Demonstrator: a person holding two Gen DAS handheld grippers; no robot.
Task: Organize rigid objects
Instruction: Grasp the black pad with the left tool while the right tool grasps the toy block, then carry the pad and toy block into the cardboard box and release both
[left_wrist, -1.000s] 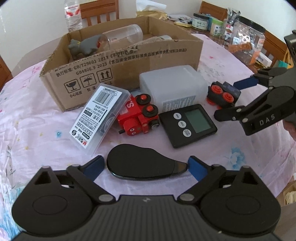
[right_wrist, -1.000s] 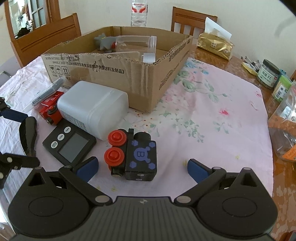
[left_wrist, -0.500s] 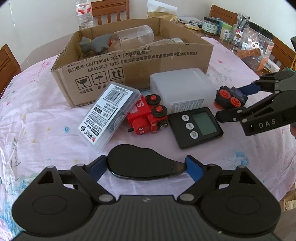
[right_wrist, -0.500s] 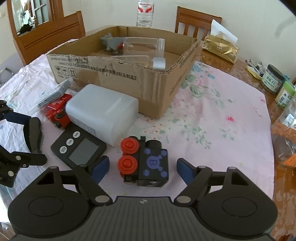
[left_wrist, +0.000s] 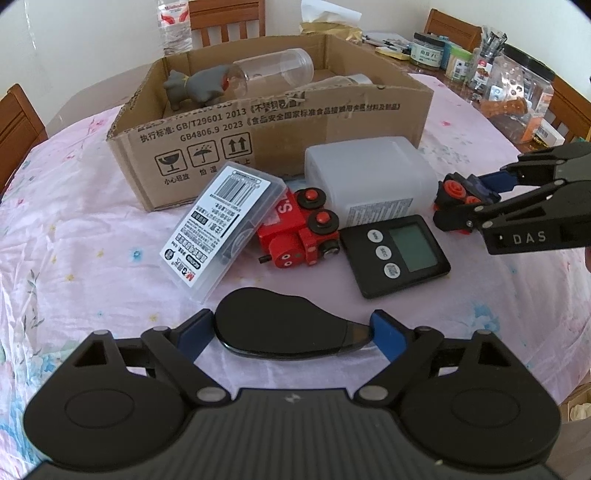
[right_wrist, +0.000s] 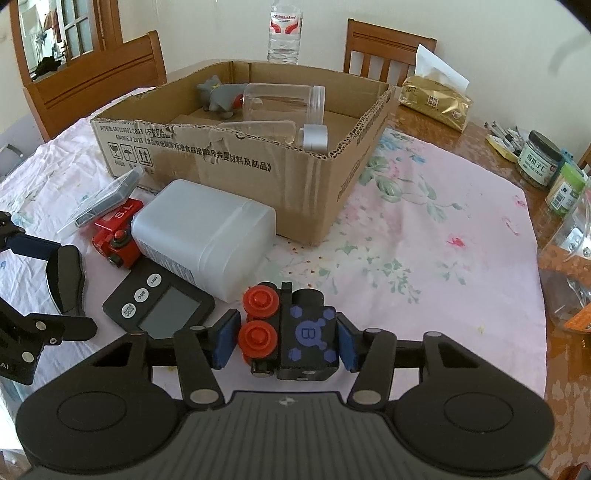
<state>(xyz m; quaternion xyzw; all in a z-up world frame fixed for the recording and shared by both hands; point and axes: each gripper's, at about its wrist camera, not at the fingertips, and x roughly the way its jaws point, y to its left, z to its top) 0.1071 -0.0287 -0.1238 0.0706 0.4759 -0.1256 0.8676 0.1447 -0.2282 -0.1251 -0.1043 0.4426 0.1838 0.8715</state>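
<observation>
Right hand-held gripper (right_wrist: 286, 341) at lower centre has its blue pads against both sides of the black toy train (right_wrist: 295, 332), seemingly gripped. It looks light, stiff, blocky; the flat flanks suit holding, not the round red wheels. Left hand-held gripper (left_wrist: 291, 334) spreads wide around a glossy, likely slippery black case (left_wrist: 284, 328). Cardboard box (right_wrist: 295, 173) sits above.

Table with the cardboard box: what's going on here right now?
A person holding two grippers is sorting objects into the cardboard box. The right gripper is shut on the black toy train, not yet lifted. The left gripper straddles the flat black case, fingers at its ends, grip unclear. The timer, red toy train and white container sit outside the box.
</observation>
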